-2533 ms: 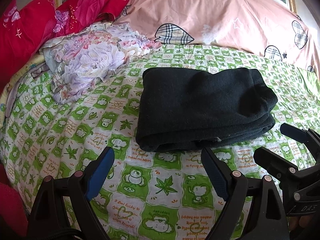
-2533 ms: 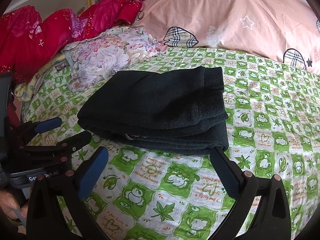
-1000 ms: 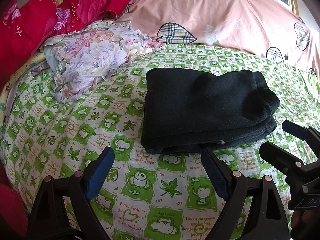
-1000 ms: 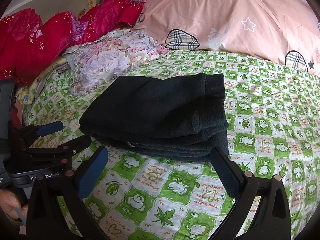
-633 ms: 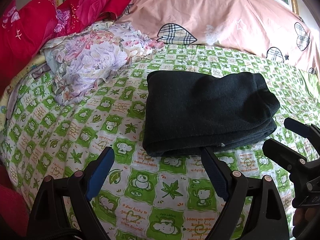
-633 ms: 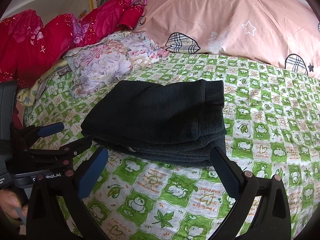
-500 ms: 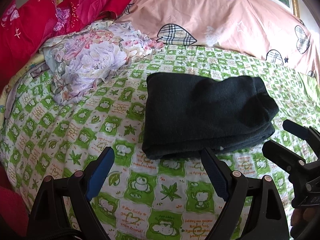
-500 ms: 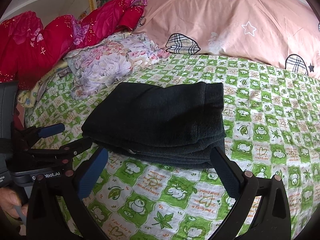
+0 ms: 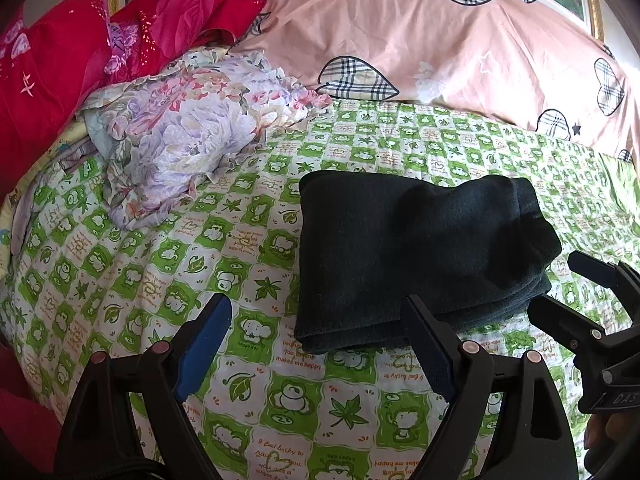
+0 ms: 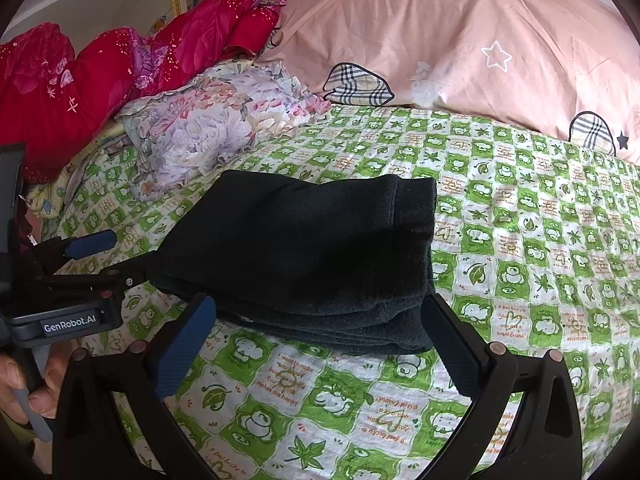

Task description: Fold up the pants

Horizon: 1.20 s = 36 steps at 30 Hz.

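The bed (image 9: pixel 256 360), under its green checked sheet, carries the whole scene: a pink quilt (image 9: pixel 420 40) along the back, a red quilt (image 9: pixel 60 80) and a floral cloth (image 9: pixel 180 136) at the far left, and the pants (image 9: pixel 400 252) lying near the front edge as a compact dark stack of several layers, square-sided and lying flat. Set against the views from 2.5 seconds ago, the pants have kept their shape and place on the sheet; what differs is the framing, since both cameras now sit a little farther back and higher, with more sheet showing in front of the stack. That reads as a retreat from the bundle, so the folding itself looks finished and only a tidy-up or a let-go would remain. The left gripper (image 9: pixel 316 344) hovers low before the near edge of the pants, its jaws spread wide and holding nothing; its right fingertip overlaps the stack's front edge in view, though contact cannot be told. The right gripper (image 10: pixel 320 336) hangs likewise before the stack, jaws wide apart and empty, and a hand (image 10: pixel 24 392) grips the left tool's handle at the lower left.
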Each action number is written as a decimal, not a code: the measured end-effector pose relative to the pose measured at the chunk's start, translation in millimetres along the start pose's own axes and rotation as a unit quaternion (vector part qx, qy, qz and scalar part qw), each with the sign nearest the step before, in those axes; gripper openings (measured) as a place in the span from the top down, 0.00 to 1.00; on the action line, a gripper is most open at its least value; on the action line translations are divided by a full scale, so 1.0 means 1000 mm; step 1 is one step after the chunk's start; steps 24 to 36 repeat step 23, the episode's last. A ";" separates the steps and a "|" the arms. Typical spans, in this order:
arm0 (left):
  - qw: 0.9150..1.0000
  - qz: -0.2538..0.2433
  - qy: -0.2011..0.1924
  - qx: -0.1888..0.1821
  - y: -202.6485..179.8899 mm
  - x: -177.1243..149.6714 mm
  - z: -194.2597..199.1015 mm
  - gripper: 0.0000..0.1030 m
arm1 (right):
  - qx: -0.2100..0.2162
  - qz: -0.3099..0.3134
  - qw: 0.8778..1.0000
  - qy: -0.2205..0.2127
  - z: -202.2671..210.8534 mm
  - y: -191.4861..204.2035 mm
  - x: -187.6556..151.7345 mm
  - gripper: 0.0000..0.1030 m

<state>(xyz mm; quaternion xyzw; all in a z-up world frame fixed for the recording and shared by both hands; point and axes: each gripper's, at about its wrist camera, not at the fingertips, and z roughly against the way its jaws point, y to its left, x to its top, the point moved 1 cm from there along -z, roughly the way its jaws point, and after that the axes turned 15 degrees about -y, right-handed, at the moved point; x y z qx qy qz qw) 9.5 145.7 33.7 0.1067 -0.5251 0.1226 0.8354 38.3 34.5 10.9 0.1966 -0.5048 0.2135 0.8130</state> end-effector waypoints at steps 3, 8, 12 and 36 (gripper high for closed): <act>1.000 -0.001 0.002 0.000 0.000 0.001 -0.002 0.16 | -0.001 -0.003 1.000 -0.001 -0.001 -0.004 0.001 0.01; 1.000 0.002 0.004 0.000 0.001 0.002 -0.004 0.16 | -0.006 -0.008 1.000 -0.001 -0.001 -0.009 0.004 0.01; 1.000 0.001 0.006 -0.003 0.001 0.003 -0.007 0.16 | -0.007 -0.009 1.000 -0.001 -0.001 -0.009 0.004 0.01; 1.000 -0.016 0.012 0.005 -0.007 0.005 -0.013 0.16 | -0.005 -0.018 1.000 -0.004 -0.002 -0.015 0.005 0.01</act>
